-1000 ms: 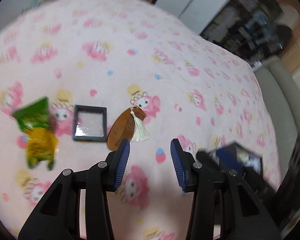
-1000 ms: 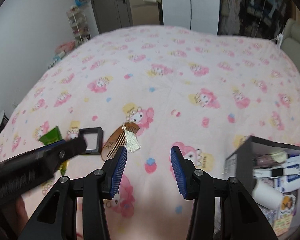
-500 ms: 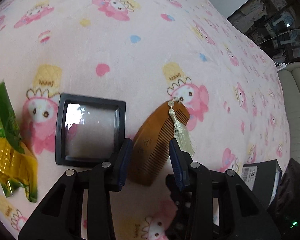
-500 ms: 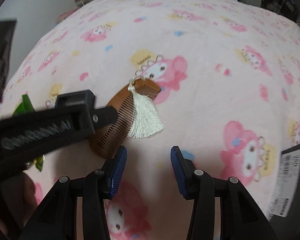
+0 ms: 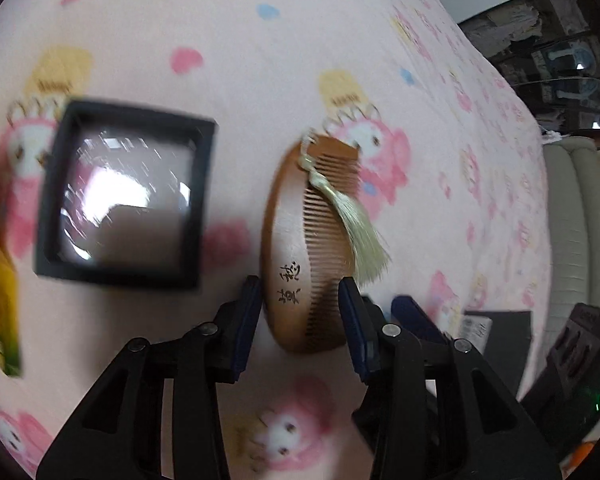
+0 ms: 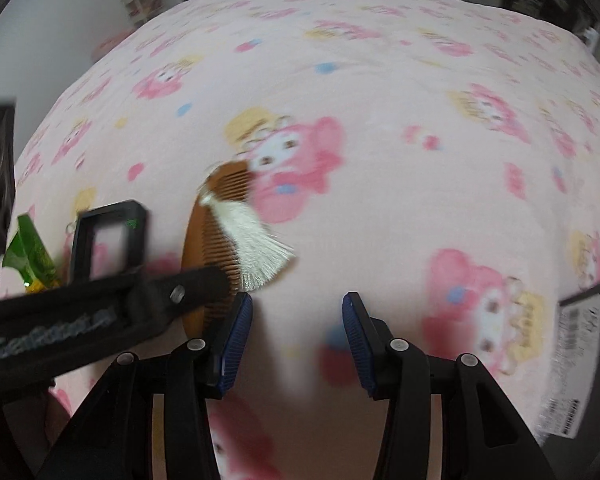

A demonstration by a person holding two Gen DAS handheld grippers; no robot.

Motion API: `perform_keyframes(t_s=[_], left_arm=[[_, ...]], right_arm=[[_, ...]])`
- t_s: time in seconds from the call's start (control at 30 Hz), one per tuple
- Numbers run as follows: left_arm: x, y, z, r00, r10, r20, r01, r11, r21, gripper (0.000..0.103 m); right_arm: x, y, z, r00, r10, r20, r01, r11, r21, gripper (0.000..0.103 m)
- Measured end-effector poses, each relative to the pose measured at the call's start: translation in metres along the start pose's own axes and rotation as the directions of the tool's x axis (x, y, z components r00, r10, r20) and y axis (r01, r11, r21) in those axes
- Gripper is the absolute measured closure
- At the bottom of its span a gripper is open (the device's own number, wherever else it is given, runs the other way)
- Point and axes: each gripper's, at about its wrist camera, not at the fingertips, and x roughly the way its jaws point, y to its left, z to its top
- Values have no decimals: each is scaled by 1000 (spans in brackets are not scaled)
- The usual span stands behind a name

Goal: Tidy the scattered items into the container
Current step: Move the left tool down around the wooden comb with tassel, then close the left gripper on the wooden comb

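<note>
Soft indoor light, heavy fisheye curve, motion blur in both views.

Dark vignette rings every corner. In the left wrist view the black frame (image 5: 126,196) at left is smeared, its glass throwing white glare; the comb (image 5: 308,248) at centre stays fairly sharp. In the right wrist view the pink blanket (image 6: 380,80) blurs toward the lower middle and edges. Shadows are faint and diffuse; the upper right is dim.

Both grippers black plastic w/ ribbed blue pads. Left gripper (image 5: 302,312): silver screw heads along each finger arm behind the pads. Right gripper (image 6: 297,330): same build, same screws. Left unit's side, seen from right cam, has pale lettering, blurred, approx "GenRobot".
</note>
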Motion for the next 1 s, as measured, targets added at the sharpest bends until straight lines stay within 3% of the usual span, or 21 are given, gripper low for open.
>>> perform_keyframes(t_s=[0.1,0.17,0.3,0.43,0.6,0.77,0.83,0.9,1.0], left_arm=[[-3,-10,-8,997,-69,-23,70,997,18,63],[-4,-11,-7,996,-86,-15,86,996,5,63],[5,-2,-1,1000,16,16,-15,999,-42,64],[19,-1,-2,1000,-22,-10,21,997,-75,64],[26,-14,-14,996,-77,-48,74,996,-58,84],[35,-43,-38,990,-74,-119,77,997,26,88],[38,-57,-45,988,-52,-146,64,995,78,84],[37,-67,-47,989,-48,-141,62,993,98,62],[28,-61,-42,995,-60,-82,66,995,79,61]], right_arm=[[-13,-16,-5,999,-39,15,39,999,16,60],[-18,-22,-10,1000,-21,9,20,999,30,60],[-19,-27,-23,999,43,-25,-42,998,40,60],[-15,-24,-31,997,58,-48,-57,998,26,60],[-18,-20,-33,999,33,-32,-33,999,3,60],[-36,-35,-44,999,-42,-10,42,999,28,60],[-42,-47,-48,996,-85,-11,86,995,50,60],[-48,-58,-53,992,-124,0,124,990,69,60],[-50,-68,-58,995,-101,-7,101,991,88,60]])
